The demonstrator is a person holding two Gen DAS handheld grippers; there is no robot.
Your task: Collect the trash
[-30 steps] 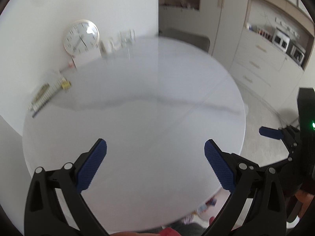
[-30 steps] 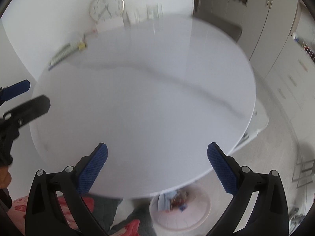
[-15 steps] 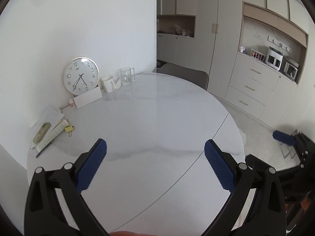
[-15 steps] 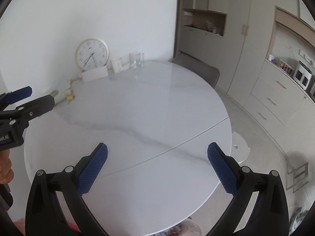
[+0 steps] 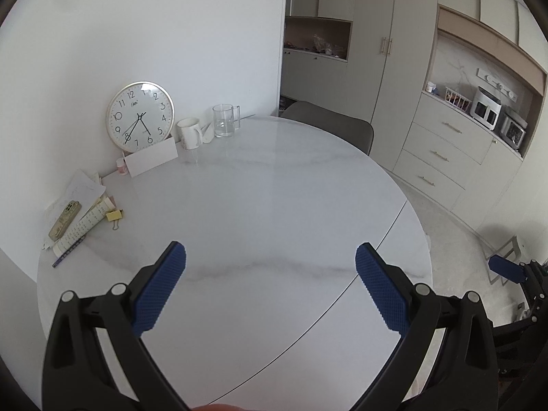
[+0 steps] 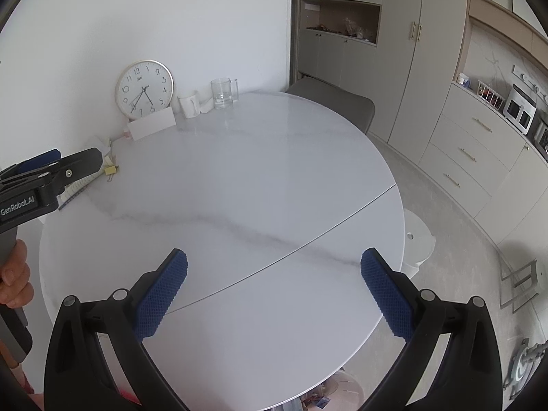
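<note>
Since both views have been raised off the bare tabletop (image 5: pixel 274 205), left tongs (image 5: pixel 270 267) and right tongs (image 6: pixel 274 270) are held wide open and empty, with clutter shown at ten o'clock.

Soft, even daylight — sharp focus, faint sheen on table (image 5: pixel 274 205), fisheye bending, dark corners.

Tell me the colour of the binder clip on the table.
Yellow; the binder clip shows best in the left wrist view.

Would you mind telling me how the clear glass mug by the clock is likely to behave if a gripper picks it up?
The glass mug looks smooth, so the pads may slip. Being glass, it is probably fragile and fairly heavy. A little water seems to sit inside, so tilting might spill it.
</note>
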